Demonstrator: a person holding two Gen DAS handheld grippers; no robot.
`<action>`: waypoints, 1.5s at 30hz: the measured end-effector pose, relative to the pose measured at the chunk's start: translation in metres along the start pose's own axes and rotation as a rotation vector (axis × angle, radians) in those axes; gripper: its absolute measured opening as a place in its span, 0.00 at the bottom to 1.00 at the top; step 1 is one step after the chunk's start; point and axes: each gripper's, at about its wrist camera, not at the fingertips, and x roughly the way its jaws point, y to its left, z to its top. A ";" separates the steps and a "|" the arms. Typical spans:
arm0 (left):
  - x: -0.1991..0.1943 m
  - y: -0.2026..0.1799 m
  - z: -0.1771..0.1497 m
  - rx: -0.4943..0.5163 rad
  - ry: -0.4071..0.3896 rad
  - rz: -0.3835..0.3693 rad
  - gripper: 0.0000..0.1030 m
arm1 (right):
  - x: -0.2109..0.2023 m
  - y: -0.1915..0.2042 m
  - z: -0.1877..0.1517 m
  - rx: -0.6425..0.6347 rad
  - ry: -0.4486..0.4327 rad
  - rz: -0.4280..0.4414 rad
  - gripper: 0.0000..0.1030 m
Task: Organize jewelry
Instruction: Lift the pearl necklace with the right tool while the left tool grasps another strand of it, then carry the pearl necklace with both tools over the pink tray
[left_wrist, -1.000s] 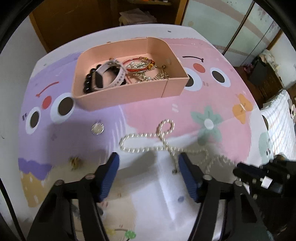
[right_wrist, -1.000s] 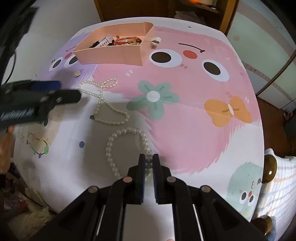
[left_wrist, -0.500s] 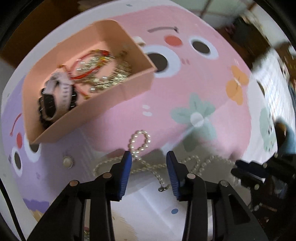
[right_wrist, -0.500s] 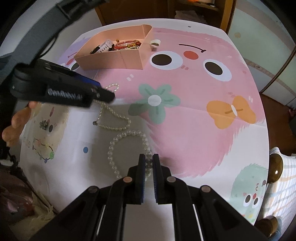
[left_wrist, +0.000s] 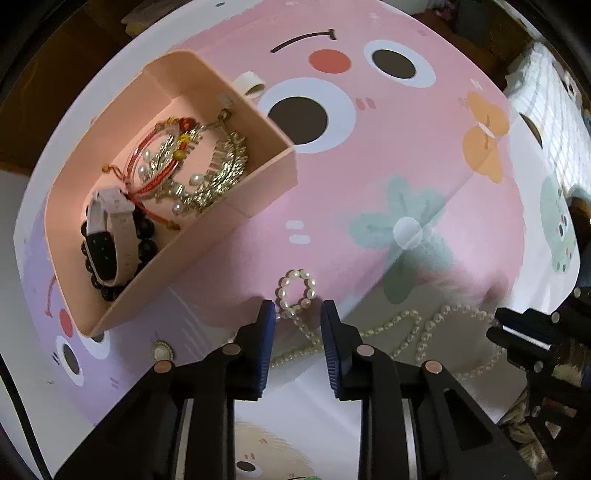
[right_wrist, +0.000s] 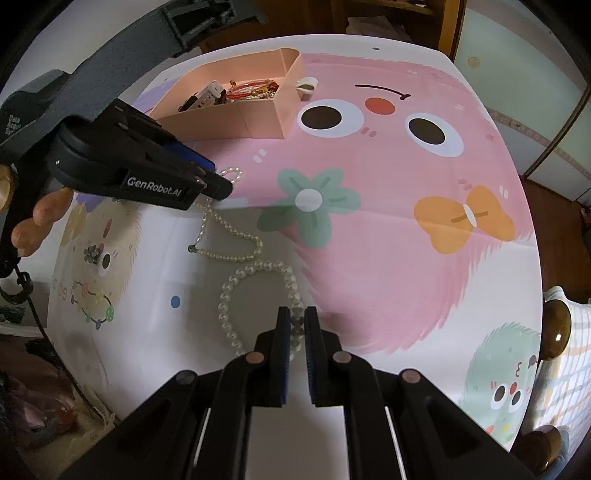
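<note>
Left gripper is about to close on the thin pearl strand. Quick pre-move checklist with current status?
1. Left gripper open: ok, a gap shows between its fingers.
2. Thin pearl strand between those fingers: ok, it runs through the gap, its loop just past the tips.
3. Left tips down at table level: cannot tell.
4. Right gripper clamped on big pearl bracelet: ok, its fingers are nearly together with beads between.
5. The two pearl pieces untangled: cannot tell, they lie very close in the right wrist view.
6. Room in pink box: ok, bare floor shows at its far end.
</note>
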 end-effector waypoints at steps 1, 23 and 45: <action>0.002 -0.005 0.004 0.015 0.002 0.016 0.23 | 0.000 0.000 0.000 0.002 0.002 0.001 0.07; 0.007 0.009 0.030 -0.029 0.044 -0.070 0.07 | -0.002 -0.005 0.001 0.045 0.004 0.025 0.07; -0.066 0.063 -0.059 -0.313 -0.125 -0.155 0.03 | -0.060 0.024 0.031 -0.072 -0.141 0.013 0.07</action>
